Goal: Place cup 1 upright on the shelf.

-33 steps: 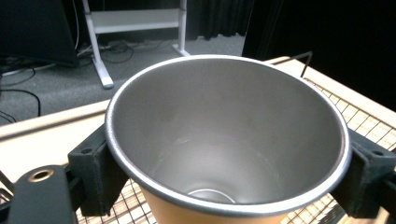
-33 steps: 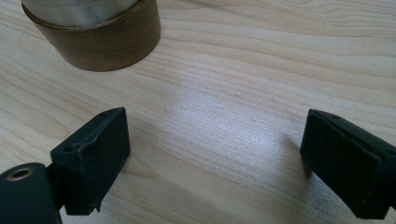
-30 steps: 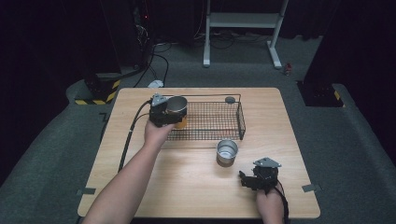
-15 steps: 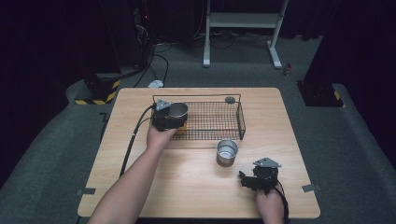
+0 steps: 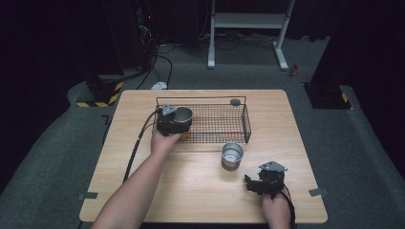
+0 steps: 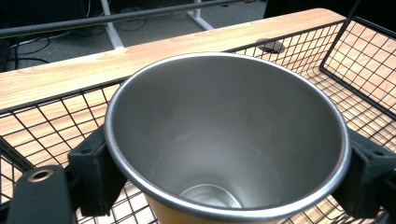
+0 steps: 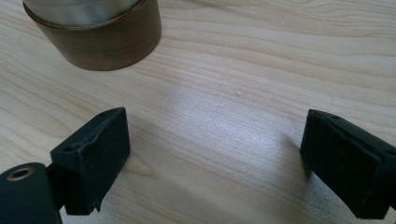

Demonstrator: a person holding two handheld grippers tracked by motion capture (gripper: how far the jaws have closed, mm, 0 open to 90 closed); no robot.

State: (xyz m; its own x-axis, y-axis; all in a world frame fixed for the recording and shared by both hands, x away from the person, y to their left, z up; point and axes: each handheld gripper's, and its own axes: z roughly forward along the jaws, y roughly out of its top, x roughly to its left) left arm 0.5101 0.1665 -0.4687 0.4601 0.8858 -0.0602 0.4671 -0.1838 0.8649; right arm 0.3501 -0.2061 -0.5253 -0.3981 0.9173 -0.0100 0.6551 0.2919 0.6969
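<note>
A steel cup (image 5: 183,114) with a tan lower band hangs over the left end of a black wire basket (image 5: 246,121), mouth up. My left gripper (image 5: 173,121) is shut on it. In the left gripper view the cup (image 6: 224,140) sits between the two pads (image 6: 93,168), with the basket mesh (image 6: 364,60) below. A second steel cup (image 5: 232,155) stands on the table in front of the basket. My right gripper (image 5: 253,185) rests low near the table's front right, open, just right of and nearer than that cup. In the right gripper view (image 7: 215,163) bare wood lies between its fingers (image 7: 95,154), with the cup's brown base (image 7: 98,42) beyond.
The wooden table (image 5: 191,186) has bare room in front and at the left. A small dark round disc (image 5: 235,101) lies behind the basket's far rim. A black cable (image 5: 136,143) trails from the left gripper along the table. Dark floor and a white stand lie beyond.
My left gripper has come slightly nearer and lower with the cup, at the basket's left end. The right gripper has stayed put.
</note>
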